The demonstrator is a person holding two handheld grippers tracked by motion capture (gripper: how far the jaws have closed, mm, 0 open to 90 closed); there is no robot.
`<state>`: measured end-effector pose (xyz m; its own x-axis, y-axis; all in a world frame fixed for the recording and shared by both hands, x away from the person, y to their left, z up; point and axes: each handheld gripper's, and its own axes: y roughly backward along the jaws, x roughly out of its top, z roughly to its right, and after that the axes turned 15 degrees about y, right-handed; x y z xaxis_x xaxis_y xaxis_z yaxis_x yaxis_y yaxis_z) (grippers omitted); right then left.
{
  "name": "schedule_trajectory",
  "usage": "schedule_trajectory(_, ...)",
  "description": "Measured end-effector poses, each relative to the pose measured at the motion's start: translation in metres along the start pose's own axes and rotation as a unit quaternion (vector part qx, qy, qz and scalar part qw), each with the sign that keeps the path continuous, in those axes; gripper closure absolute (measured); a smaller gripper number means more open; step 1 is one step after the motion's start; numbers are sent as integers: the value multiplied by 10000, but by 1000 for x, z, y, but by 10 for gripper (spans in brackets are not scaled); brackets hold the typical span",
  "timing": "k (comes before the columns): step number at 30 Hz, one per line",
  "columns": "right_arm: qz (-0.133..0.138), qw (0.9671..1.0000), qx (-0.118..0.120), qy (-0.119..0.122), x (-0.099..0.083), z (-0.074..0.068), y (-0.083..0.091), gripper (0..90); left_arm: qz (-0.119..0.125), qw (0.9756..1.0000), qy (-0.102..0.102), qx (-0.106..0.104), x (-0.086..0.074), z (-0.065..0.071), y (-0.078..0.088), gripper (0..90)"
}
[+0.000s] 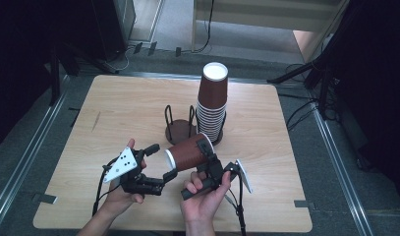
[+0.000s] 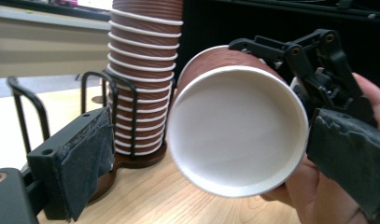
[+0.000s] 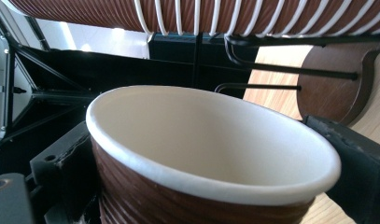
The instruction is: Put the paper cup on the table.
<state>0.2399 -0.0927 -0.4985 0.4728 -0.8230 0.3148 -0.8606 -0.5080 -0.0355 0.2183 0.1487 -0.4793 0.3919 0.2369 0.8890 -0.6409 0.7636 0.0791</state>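
Wooden table [image 1: 119,103]: the bearing surface, and the landmark for every place below. Stack of brown paper cups [image 1: 212,101]: upside down, in the right-hand seat of a black wire holder [image 1: 180,129], near the table's middle; the holder's left-hand seat stands vacant. Single brown paper cup [image 1: 187,152]: lifted off the table, in front of the holder toward the table's near edge, lying on its side with the white mouth turned to the left gripper. Right gripper [image 1: 207,160]: over the near edge, clamped across the cup's ribbed wall; in the right gripper view the pads [image 3: 351,163] press on both sides just under the rim. Left gripper [image 1: 160,160]: over the near edge, left of the cup, jaws standing apart and pressing on nothing; its own view looks straight into the cup's mouth [image 2: 236,130], and one pad [image 2: 87,163] shows well clear of the rim. Step in hand, as judged: the cup has passed to the right gripper alone, the left having let go. Next move, as judged: carry the cup over the table to a holder seat, turn it mouth down, and lower it squarely so the rim does not catch the wires.
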Motion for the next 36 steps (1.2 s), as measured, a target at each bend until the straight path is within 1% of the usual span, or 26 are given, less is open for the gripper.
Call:
schedule_trajectory(5, 50, 9997, -35, 237, 3, -1, 0, 45, -43, 9999, 84, 51, -1, -6, 4, 19)
schedule_trajectory(9, 97, 9992, -45, 392, 6, -1, 1, 45, -37, 9998, 168, 135, -1, -11, 8, 19)
schedule_trajectory(11, 98, 9990, -92, 427, 8, -1, 2, 45, -19, 9997, 191, 157, -2, -13, 11, 18)
schedule_trajectory(12, 115, 9987, -132, 488, 9, -1, 2, 46, -15, 9997, 183, 159, -2, -13, 12, 19)
schedule_trajectory(15, 152, 9983, -201, 532, 13, 1, 2, 46, -29, 9998, 145, 128, -4, -13, 16, 19)
schedule_trajectory(17, 175, 9979, -256, 577, 16, 2, 1, 46, -61, 9998, 112, 174, -5, -13, 18, 19)
schedule_trajectory(20, 198, 9974, -295, 633, 22, 3, 1, 47, -78, 9996, 122, 228, -7, -16, 22, 19)
schedule_trajectory(27, 219, 9944, -382, 957, 31, 5, 2, 47, -43, 9986, 265, 445, -9, -30, 34, 19)
schedule_trajectory(29, 222, 9926, -456, 1101, 32, 6, 2, 47, -10, 9982, 299, 520, -8, -34, 37, 19)
schedule_trajectory(30, 205, 9912, -482, 1219, 33, 6, 2, 46, 6, 9980, 302, 555, -8, -37, 39, 19)
schedule_trajectory(31, 201, 9904, -503, 1269, 34, 6, 2, 46, 25, 9977, 305, 598, -8, -39, 40, 19)
schedule_trajectory(32, 199, 9886, -532, 1397, 35, 6, 2, 47, 43, 9974, 353, 632, -8, -41, 42, 19)
schedule_trajectory(33, 195, 9858, -589, 1557, 36, 5, 3, 47, 48, 9972, 346, 667, -8, -43, 43, 19)
schedule_trajectory(34, 197, 9845, -619, 1629, 36, 5, 3, 47, 62, 9968, 362, 707, -8, -44, 45, 19)
schedule_trajectory(35, 200, 9824, -651, 1742, 37, 5, 3, 47, 48, 9965, 354, 758, -9, -47, 47, 19)
schedule_trajectory(36, 205, 9785, -703, 1929, 38, 5, 3, 47, 51, 9962, 387, 783, -10, -49, 48, 19)
